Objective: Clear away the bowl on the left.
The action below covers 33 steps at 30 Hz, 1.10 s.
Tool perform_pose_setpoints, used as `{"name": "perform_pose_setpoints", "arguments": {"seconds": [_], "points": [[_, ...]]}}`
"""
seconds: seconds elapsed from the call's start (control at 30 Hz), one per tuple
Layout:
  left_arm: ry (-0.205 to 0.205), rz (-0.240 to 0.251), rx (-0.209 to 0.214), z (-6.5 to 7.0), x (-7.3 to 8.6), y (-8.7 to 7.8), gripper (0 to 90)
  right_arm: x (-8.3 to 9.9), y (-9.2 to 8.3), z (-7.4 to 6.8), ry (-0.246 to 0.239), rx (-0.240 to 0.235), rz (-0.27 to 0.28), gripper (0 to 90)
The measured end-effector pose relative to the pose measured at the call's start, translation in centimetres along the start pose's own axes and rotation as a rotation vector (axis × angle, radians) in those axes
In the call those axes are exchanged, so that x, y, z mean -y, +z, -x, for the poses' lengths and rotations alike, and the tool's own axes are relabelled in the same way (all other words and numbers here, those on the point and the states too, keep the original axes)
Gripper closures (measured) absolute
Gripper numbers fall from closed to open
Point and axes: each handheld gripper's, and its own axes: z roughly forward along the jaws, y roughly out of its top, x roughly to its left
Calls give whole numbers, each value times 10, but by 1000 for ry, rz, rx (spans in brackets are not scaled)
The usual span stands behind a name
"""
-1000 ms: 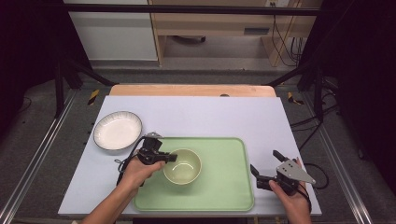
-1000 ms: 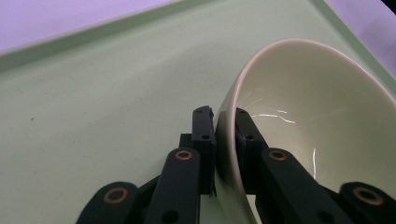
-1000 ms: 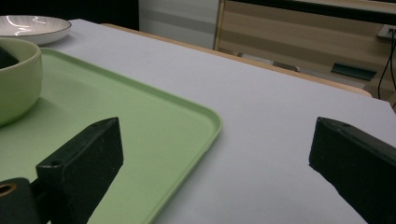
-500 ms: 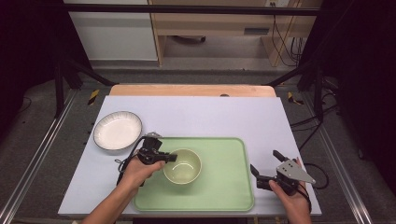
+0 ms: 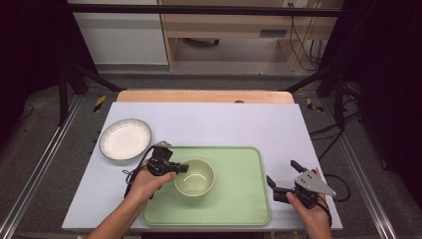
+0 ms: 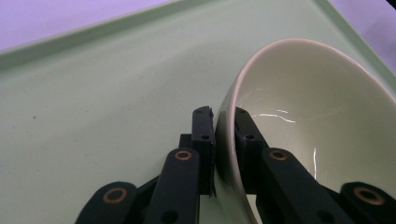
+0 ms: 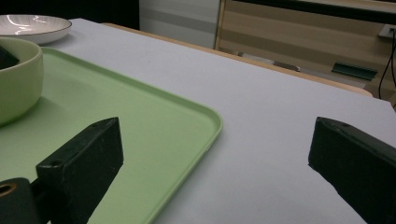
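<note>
We see bare forearms, no sleeves. Our left gripper (image 5: 180, 168) is black, with flat bars joined by brass-ringed pivots and small screws, and a black cable. Our right gripper (image 5: 282, 173) has blocky black jaws and a grey three-cornered plate on top

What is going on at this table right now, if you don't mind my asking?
A person is working with a hand-held gripper in each hand. The left gripper is shut on the rim of a pale green bowl, one jaw inside the wall and one outside, and the bowl sits on a green tray. The right gripper is open, with nothing between its jaws, beside the tray's right edge over the white table cover. A white plate lies on the cover to the tray's left.
</note>
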Motion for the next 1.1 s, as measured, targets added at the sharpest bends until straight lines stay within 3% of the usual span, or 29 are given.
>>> {"name": "perform_pose_setpoints", "arguments": {"seconds": [0.1,0.23,0.4,0.5,0.67,0.7,0.73,0.87,1.1], "points": [[-1,19,-3,-1,0,-3,785,0,0,0,2,-1,-2,34],[25,31,-38,-1,-1,-8,705,0,0,0,2,0,-1,34],[39,51,-51,2,1,-13,589,0,0,0,-1,-2,-1,34],[52,73,-56,2,0,-14,477,0,0,-1,-2,-2,-2,34],[95,121,-53,6,0,-19,319,0,0,0,2,-2,-3,33],[143,147,-50,9,1,-22,286,0,0,0,0,-1,-3,33],[143,147,-50,9,1,-22,266,0,0,0,0,-1,-3,33],[261,213,-68,12,4,-29,187,0,1,-1,-5,-3,-3,33],[268,303,-49,4,14,-41,159,0,0,-1,-3,-3,0,32]]}}
